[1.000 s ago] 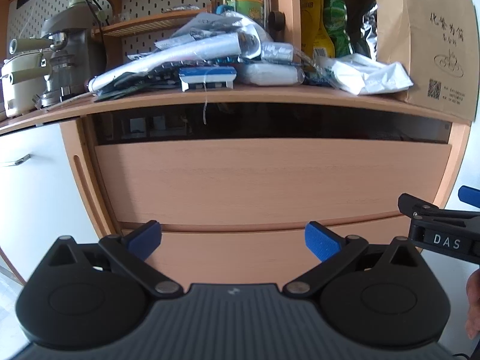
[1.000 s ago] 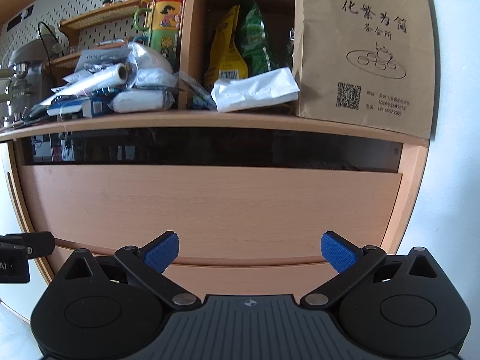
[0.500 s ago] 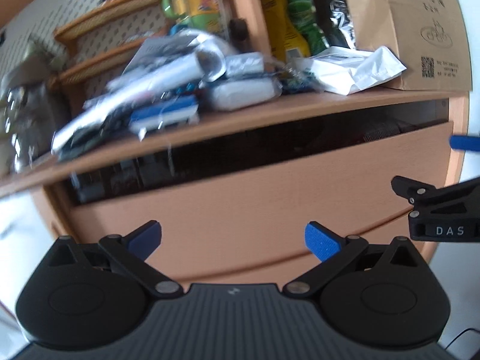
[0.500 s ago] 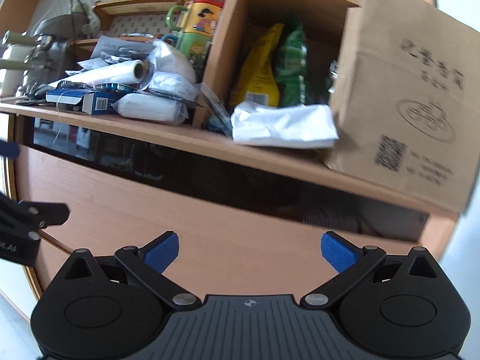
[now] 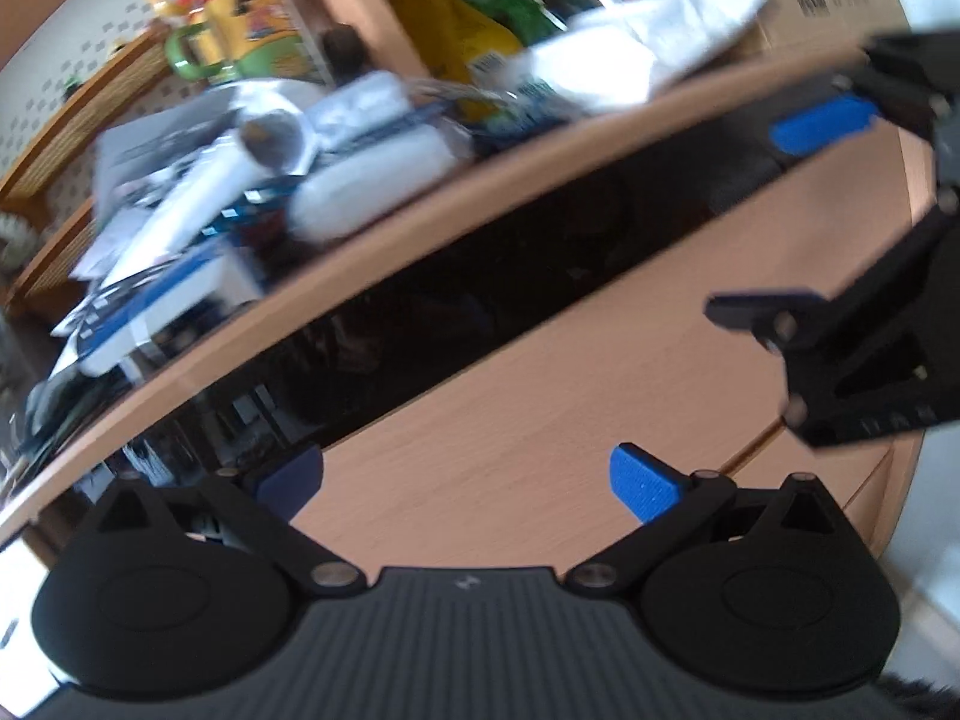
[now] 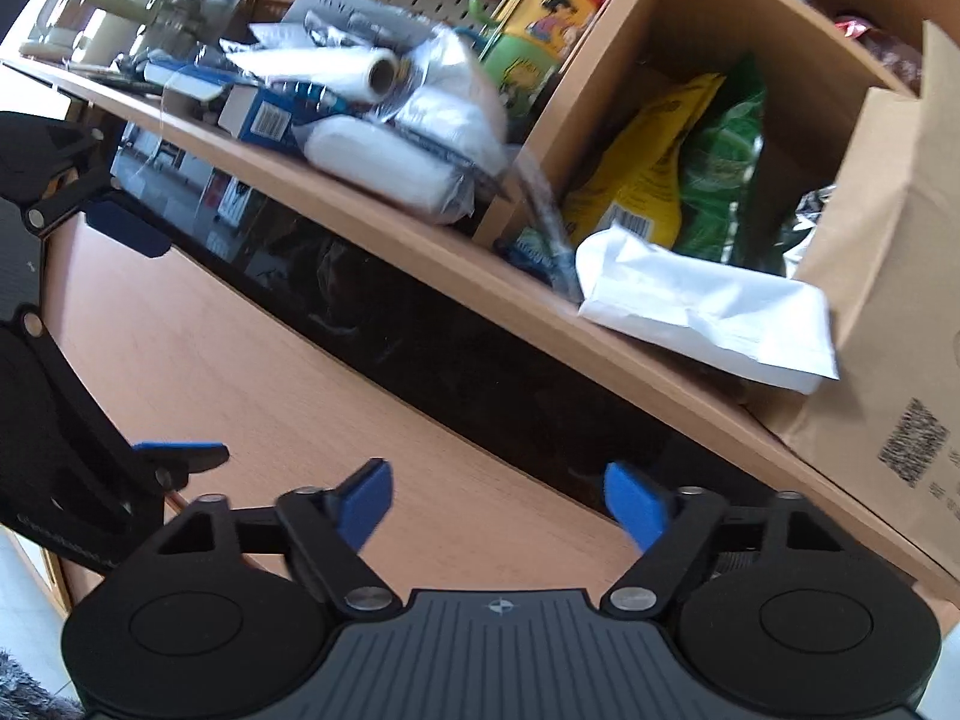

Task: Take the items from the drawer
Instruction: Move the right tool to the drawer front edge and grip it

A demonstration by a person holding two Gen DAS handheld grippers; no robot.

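The light wood drawer front (image 5: 540, 396) fills both wrist views (image 6: 252, 372), with a dark gap (image 5: 456, 300) between its top edge and the counter. What lies inside is too dark to tell. My left gripper (image 5: 465, 480) is open and empty, close to the drawer front. My right gripper (image 6: 501, 501) is open and empty, also close to the front, near the gap (image 6: 480, 360). Each gripper shows at the edge of the other's view: the right one (image 5: 840, 276) and the left one (image 6: 54, 300).
The counter edge (image 6: 384, 228) above the drawer carries a cluttered pile: a plastic wrap roll (image 6: 336, 69), white packets (image 6: 390, 171), a blue box (image 6: 258, 114), a white bag (image 6: 708, 306), snack bags (image 6: 654, 180), stacked mugs (image 6: 540, 18) and a brown paper bag (image 6: 894, 276).
Both grippers have risen and moved closer to the drawer front and tilted, the left rolling one way and the right the other. The right gripper's jaws have narrowed a little. The drawer has not moved.
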